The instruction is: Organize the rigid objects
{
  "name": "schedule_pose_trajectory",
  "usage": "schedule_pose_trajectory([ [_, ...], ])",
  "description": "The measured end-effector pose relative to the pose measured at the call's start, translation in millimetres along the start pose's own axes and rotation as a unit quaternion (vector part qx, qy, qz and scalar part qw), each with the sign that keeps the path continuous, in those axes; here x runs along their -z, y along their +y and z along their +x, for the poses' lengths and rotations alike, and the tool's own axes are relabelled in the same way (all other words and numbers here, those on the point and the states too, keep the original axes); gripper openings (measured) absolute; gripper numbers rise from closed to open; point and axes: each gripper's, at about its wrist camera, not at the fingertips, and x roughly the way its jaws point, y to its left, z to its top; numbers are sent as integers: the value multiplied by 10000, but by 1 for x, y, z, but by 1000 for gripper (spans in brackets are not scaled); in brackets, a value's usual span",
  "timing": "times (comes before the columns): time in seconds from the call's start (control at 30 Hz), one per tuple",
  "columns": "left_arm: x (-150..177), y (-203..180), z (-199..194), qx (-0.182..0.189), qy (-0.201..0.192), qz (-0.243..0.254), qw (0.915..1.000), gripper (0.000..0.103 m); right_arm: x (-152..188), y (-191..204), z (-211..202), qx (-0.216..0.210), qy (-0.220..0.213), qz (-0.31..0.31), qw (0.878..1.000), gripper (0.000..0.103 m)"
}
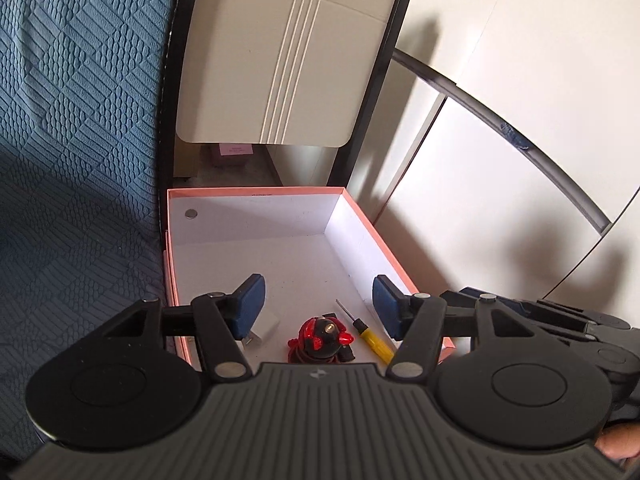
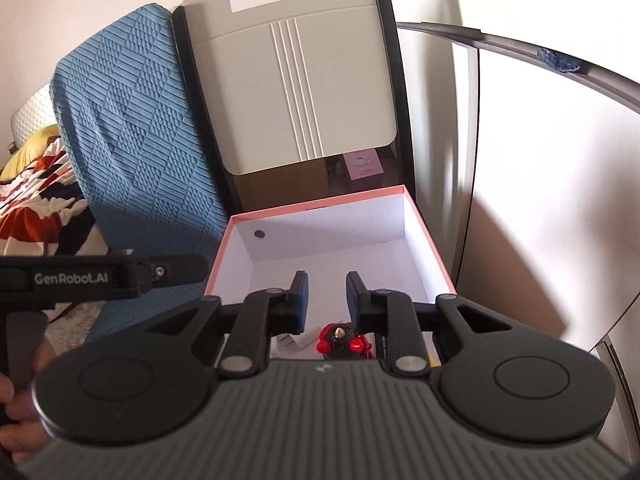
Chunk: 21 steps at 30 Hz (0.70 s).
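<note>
Pink-rimmed cardboard box [image 1: 256, 192] sits below both my tools, white inside, with a small round grey disc [image 1: 191, 213] on its far wall near the left corner. My left gripper [image 1: 318, 307] hangs over the near end of the box with its blue pads [image 1: 249, 304] well apart and nothing between them. Under it, on the box floor, lie a red-and-black toy figure [image 1: 320, 338], a screwdriver [image 1: 370, 334] with a yellow handle just to the toy's right, its thin shaft pointing toward the far wall, and a small white block [image 1: 266, 326] to the toy's left, partly hidden by the left pad.

My right gripper [image 2: 325, 304] also points down into the box; its jaws stand closer together than the left's, with a clear gap and nothing clamped. Past its fingers I see the same toy and the edge of a white piece with dark print too small to read.

Readable writing: "GenRobot.AI" in white letters on the black body of my left tool [image 2: 72, 278], which crosses the left side of the right wrist view. My hand [image 2: 16, 420] grips its handle low in that corner. A small logo mark sits on each ribbed grey deck, but I cannot read it.

Behind the box stands a beige folding-chair back [image 1: 280, 60] with three raised stripes and a slot handle. Beneath it shows a pink label [image 2: 362, 164] whose print is too small to read. A blue textured cover [image 1: 80, 120] lies to the left, and a patterned blanket [image 2: 36, 196] beyond it.
</note>
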Motion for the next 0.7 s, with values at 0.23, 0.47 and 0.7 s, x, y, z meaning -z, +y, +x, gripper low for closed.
schedule_pose_trajectory([
  [0.23,6,-1,-32,3,-139,72,9999,65,15,17,-25,-35,0,99,9999,25],
  [0.47,17,3,-42,-68,-105,54,9999,65,29,28,-43,-71,26,188,9998,25],
  [0.7,28,1,-54,-14,-143,104,9998,65,39,34,-51,130,-4,-13,9999,25],
])
